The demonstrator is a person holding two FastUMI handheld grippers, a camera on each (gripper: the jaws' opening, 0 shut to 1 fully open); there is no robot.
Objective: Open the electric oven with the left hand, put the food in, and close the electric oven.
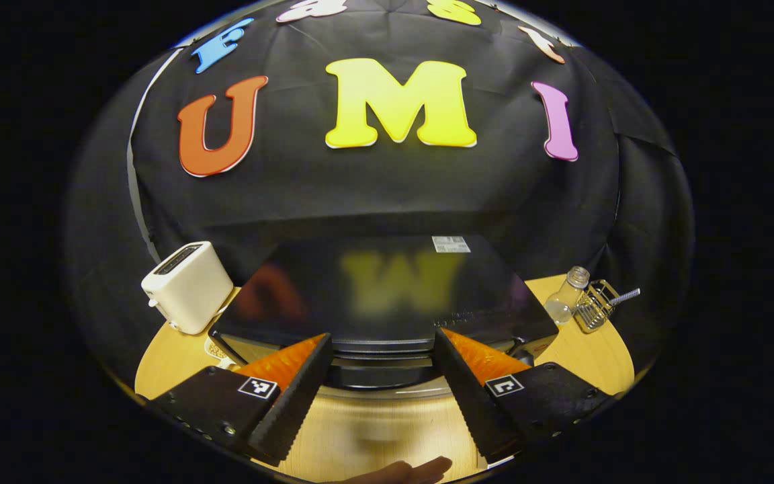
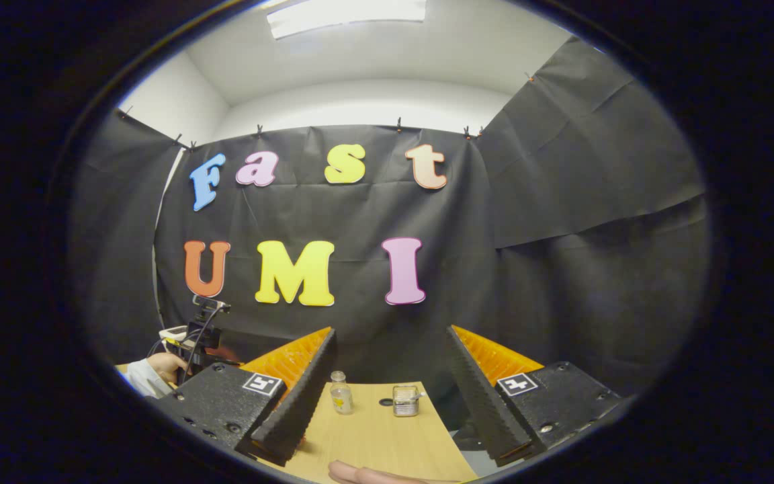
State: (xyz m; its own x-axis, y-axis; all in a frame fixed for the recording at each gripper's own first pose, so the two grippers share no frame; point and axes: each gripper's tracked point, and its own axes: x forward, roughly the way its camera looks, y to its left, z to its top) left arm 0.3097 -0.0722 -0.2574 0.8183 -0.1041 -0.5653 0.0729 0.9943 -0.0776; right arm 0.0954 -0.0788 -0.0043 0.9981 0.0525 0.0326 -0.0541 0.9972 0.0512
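hovering with its fingers spread wide and empty, the left gripper (image 1: 379, 386) faces the black electric oven (image 1: 387, 296) just ahead on the wooden surface (image 1: 595, 356). a white toaster (image 1: 187, 286) stands left of the oven, a small glass bottle (image 1: 567, 296) right. the right gripper (image 2: 387, 396) is likewise released, holding nothing above the surface.

In the left gripper view, the oven (image 1: 387, 296) is blocking the way straight ahead of the open left tongs (image 1: 381, 396). A toaster (image 1: 187, 287) is standing at ten o'clock, a bottle (image 1: 567, 296) and wire holder (image 1: 596, 306) at two o'clock. Bare desk (image 1: 387, 430) is lying open between the fingers, a fingertip (image 1: 420, 469) intruding at six o'clock.
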